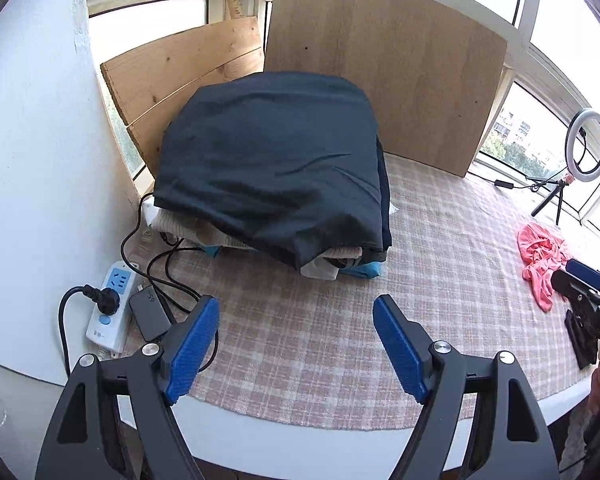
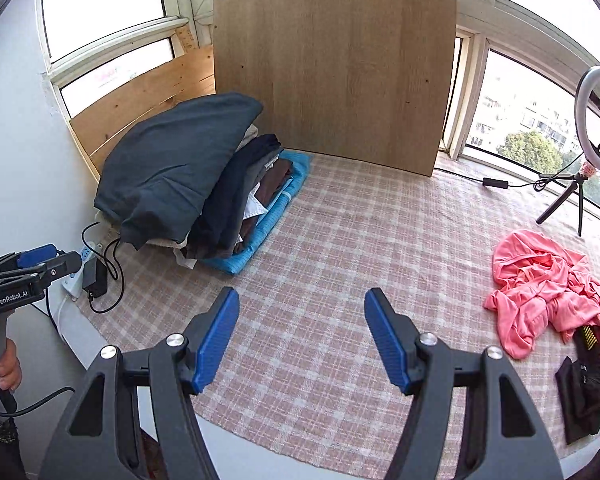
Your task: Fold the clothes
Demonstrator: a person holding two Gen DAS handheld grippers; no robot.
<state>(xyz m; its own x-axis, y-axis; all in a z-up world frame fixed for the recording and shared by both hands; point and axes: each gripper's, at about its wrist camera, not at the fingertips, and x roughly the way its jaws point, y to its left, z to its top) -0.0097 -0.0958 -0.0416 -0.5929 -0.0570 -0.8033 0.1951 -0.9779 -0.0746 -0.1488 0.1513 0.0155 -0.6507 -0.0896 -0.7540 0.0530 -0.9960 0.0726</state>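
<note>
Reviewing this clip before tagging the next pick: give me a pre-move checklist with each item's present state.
1. Left claw open and empty: ok.
2. Right claw open and empty: ok.
3. Folded stack topped by dark garment, leaning sideways: not ok.
4. Pink garment unfolded, in the open on the checked cloth: ok.
5. Black garment apart from the pink one: cannot tell.
6. Cables and power strip away from the pink garment: ok.
</note>
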